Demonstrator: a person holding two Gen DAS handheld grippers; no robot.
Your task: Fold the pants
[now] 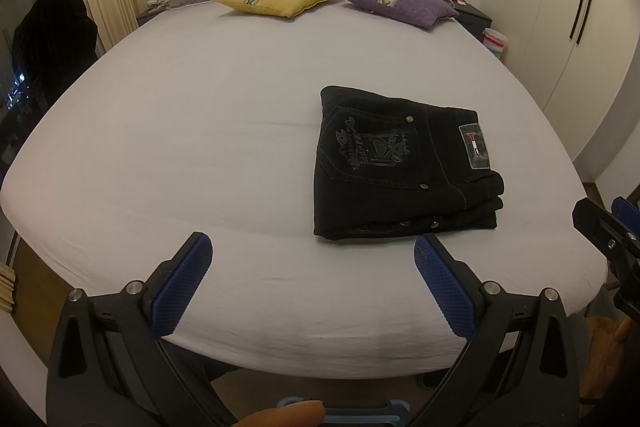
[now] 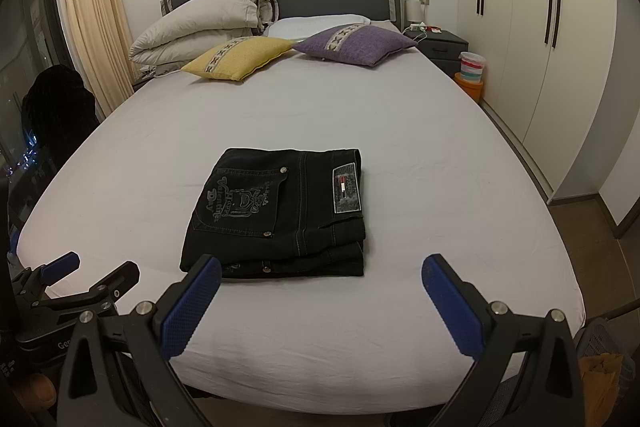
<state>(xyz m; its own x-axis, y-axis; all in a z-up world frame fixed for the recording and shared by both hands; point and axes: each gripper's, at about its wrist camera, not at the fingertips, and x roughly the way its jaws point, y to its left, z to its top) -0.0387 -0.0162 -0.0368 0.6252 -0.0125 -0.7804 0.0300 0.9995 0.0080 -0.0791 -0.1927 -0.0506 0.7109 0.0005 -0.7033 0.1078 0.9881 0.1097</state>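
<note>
Black denim, the pants [image 1: 404, 163] lie right of centre in the left wrist view, folded into a compact stack on the pale sheet of the bed [image 1: 180, 147], back pocket and waistband patch facing up. The fold looks essentially finished, so the step in hand is probably a last check: a light press on the top layer would flatten it, and the layered edges on the right of the stack should be squared without dragging the bundle across the sheet. At the bottom of this frame the left gripper [image 1: 312, 249] has its blue-padded jaws spread wide, holding nothing and touching nothing; its right pad sits just below the stack's near edge, apart from it as far as I can tell. The right gripper shows as a dark tip at the right edge.

In the right wrist view the pants [image 2: 276, 211] sit at centre, near the foot of the bed [image 2: 440, 167], with a yellow cushion [image 2: 236, 61] and a purple cushion [image 2: 356, 45] far up the frame. The right gripper [image 2: 322, 267] is also wide open and empty; its left pad overlaps the stack's near corner in the picture, contact uncertain.
</note>
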